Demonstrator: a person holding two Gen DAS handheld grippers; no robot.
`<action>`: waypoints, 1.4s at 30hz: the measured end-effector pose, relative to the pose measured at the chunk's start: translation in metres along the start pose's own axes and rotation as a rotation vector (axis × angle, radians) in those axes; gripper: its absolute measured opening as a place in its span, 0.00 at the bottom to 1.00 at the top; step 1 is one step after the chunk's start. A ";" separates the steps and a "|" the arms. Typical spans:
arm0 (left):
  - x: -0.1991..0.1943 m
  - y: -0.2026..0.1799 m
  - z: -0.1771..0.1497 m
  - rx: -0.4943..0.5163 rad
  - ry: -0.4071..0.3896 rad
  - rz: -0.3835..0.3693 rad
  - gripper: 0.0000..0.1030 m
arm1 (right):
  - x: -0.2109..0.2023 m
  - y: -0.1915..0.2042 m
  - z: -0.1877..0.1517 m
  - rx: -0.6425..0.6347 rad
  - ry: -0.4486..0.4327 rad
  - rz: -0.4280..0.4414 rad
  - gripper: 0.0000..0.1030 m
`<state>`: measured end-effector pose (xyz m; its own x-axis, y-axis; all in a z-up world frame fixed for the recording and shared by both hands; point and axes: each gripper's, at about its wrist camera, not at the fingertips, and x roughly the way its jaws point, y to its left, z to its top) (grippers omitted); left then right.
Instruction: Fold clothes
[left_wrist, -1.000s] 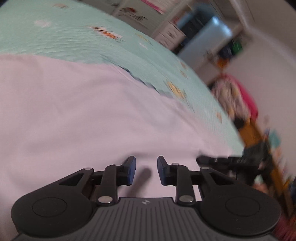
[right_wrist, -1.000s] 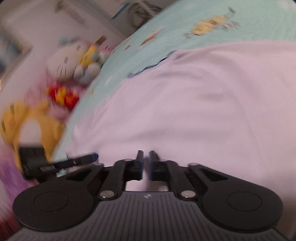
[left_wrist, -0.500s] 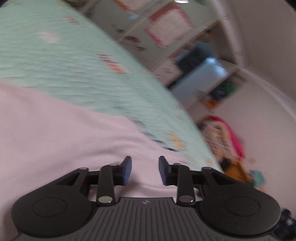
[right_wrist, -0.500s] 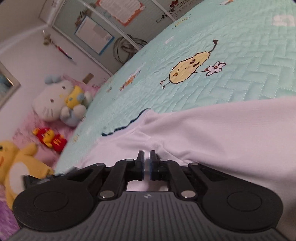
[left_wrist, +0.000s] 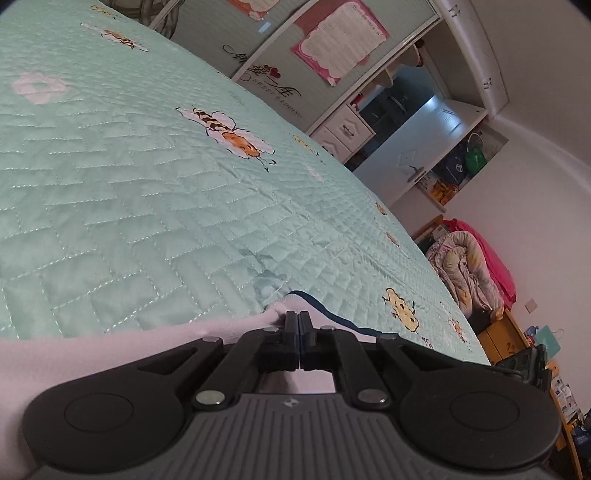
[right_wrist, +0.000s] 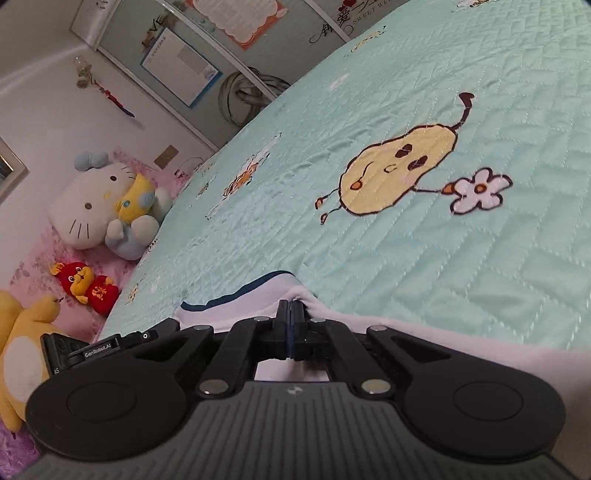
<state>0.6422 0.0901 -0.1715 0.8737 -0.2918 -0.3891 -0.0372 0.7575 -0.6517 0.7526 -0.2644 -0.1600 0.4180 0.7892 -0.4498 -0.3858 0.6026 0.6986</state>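
A white garment (left_wrist: 110, 347) with navy trim (left_wrist: 332, 315) lies on the mint quilted bedspread (left_wrist: 147, 184). My left gripper (left_wrist: 298, 314) sits at the garment's far edge, its jaws closing, with a small fold of white fabric pinched between the pads. In the right wrist view the same garment (right_wrist: 424, 332) shows its navy-trimmed corner (right_wrist: 236, 291). My right gripper (right_wrist: 291, 302) is at that edge too, jaws closing, and the cloth bunches up at its fingertips. The left gripper's body (right_wrist: 92, 350) shows at the left of that view.
Plush toys (right_wrist: 99, 210) and a yellow one (right_wrist: 14, 354) sit on pink bedding off the bed's side. A wardrobe with posters (left_wrist: 332, 55) stands behind the bed. Bundled bedding (left_wrist: 469, 269) lies on a wooden cabinet (left_wrist: 498, 332). The bedspread (right_wrist: 406, 110) stretches flat ahead.
Both grippers slid across the white garment to its far edge. The left jaws went from open to shut on the fabric. Far more bedspread now shows ahead.
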 end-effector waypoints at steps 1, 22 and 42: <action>-0.001 0.000 0.000 0.000 -0.002 0.002 0.06 | 0.000 -0.001 0.000 0.015 -0.009 0.001 0.00; -0.068 -0.064 -0.015 0.167 -0.150 0.473 0.37 | -0.092 0.045 -0.042 -0.107 -0.449 -0.306 0.32; -0.514 -0.139 -0.314 0.155 0.096 0.385 0.60 | -0.455 0.114 -0.415 0.096 -0.052 -0.132 0.46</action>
<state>0.0459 -0.0481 -0.0849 0.7608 -0.0185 -0.6487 -0.2716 0.8988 -0.3441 0.1773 -0.5057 -0.1066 0.5028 0.6952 -0.5137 -0.2455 0.6846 0.6863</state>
